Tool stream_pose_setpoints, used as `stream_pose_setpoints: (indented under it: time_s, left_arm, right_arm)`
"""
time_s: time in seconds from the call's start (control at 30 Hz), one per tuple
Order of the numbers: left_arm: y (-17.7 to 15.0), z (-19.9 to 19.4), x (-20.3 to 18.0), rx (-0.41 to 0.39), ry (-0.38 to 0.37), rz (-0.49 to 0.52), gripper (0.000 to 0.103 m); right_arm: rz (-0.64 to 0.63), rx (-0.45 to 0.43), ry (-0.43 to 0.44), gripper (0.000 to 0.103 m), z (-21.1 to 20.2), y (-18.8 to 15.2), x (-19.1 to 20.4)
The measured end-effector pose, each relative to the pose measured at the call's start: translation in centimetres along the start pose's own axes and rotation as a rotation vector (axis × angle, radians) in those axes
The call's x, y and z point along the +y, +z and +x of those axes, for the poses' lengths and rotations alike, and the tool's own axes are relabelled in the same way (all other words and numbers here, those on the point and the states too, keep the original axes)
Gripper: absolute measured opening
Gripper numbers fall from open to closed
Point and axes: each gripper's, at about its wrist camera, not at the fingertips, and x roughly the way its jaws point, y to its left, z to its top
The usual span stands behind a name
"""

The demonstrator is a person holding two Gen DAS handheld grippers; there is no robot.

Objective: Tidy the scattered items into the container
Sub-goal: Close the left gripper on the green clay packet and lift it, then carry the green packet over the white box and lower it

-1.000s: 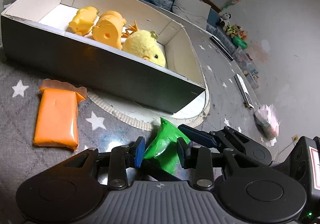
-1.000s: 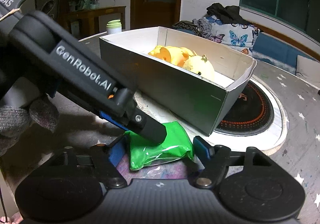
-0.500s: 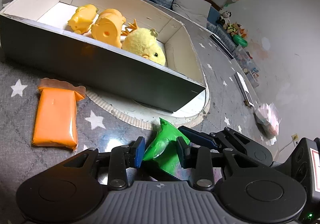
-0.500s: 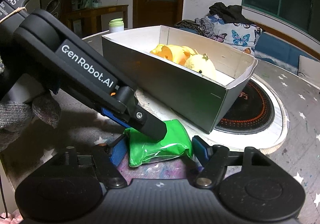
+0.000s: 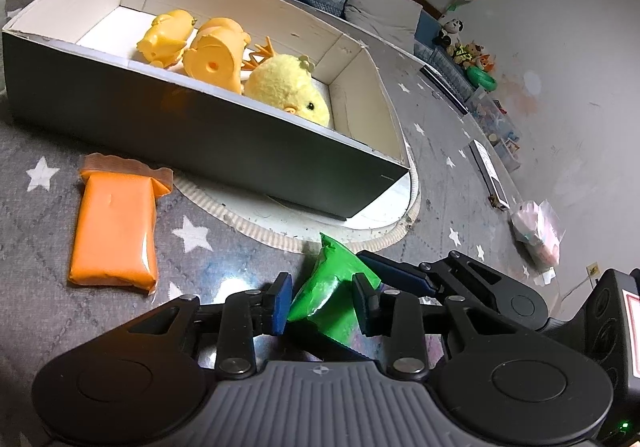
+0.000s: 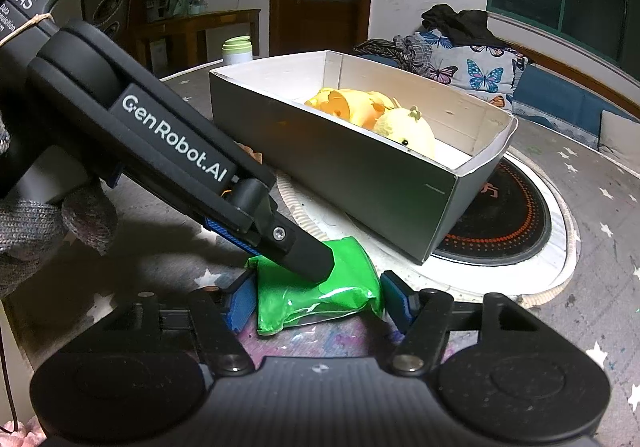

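A green clay packet (image 5: 326, 289) (image 6: 320, 293) lies on the grey star cloth in front of the grey box (image 5: 192, 135) (image 6: 352, 175). My left gripper (image 5: 320, 303) has its blue pads on both sides of the packet, jaws nearly closed on it. My right gripper (image 6: 316, 301) straddles the same packet lengthwise, jaws wider, pads at its ends. The left gripper's finger (image 6: 296, 247) lies across the packet in the right wrist view. An orange clay packet (image 5: 114, 223) lies on the cloth left of it. The box holds yellow duck toys (image 5: 192, 47) and a plush chick (image 5: 288, 91).
The box stands on a round white-rimmed mat (image 6: 560, 247). A pink-white bag (image 5: 538, 235) and a flat card (image 5: 488, 171) lie on the cloth to the right. A green-lidded jar (image 6: 237, 49) stands behind the box. A gloved hand (image 6: 36, 231) holds the left gripper.
Both grippers stay around the green packet. The views have shifted slightly; the packet looks a little more raised and tilted between the left pads.
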Motion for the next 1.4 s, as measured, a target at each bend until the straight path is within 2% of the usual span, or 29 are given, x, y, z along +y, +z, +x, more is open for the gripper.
stream_pose_setpoints:
  time_s: [0.73, 1.23, 1.4]
  left_arm:
    - [0.8, -3.2, -1.7, -0.077, 0.023, 0.042, 0.028]
    - [5.6, -4.9, -3.6, -0.166, 0.026, 0.109, 0.026]
    - [7.9, -4.6, -3.3, -0.188, 0.025, 0.101, 0.026]
  right_arm:
    - [-0.047, -0.058, -0.003, 0.065, -1.8, 1.7, 0.4]
    - [-0.077, -0.142, -0.018, 0.065, -2.7, 6.0, -1.5]
    - [-0.075, -0.157, -0.015, 0.065, -2.0, 8.0, -2.5]
